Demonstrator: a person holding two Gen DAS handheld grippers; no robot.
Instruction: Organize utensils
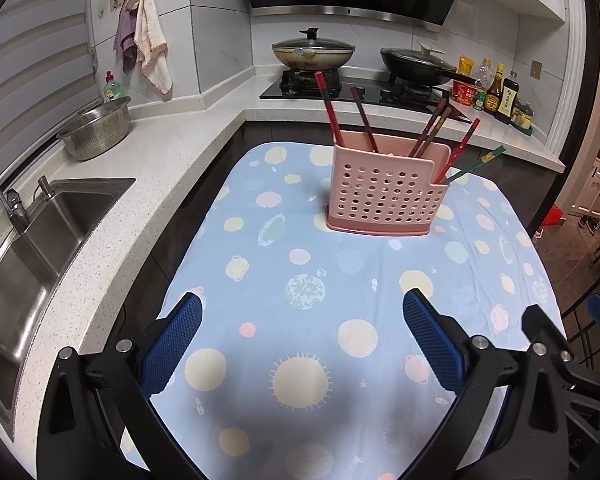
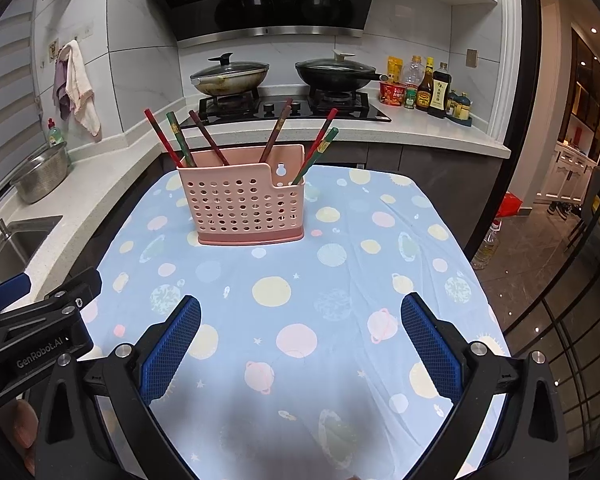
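A pink perforated utensil holder (image 1: pixel 386 192) stands upright on a table with a blue planet-print cloth (image 1: pixel 320 320); it also shows in the right wrist view (image 2: pixel 244 204). Several red, brown and green chopsticks (image 1: pixel 330 110) lean inside it, also seen from the right wrist (image 2: pixel 320 138). My left gripper (image 1: pixel 302 308) is open and empty, low over the cloth, well short of the holder. My right gripper (image 2: pixel 300 310) is open and empty, also short of the holder. The left gripper's body shows in the right wrist view at lower left (image 2: pixel 32 320).
A white counter (image 1: pixel 140 184) wraps the left and back, with a steel sink (image 1: pixel 32 248), a metal colander (image 1: pixel 96 130), a gas hob with two lidded pans (image 2: pixel 228 76), and sauce bottles (image 2: pixel 428 88). The floor drops off to the right of the table (image 2: pixel 540 264).
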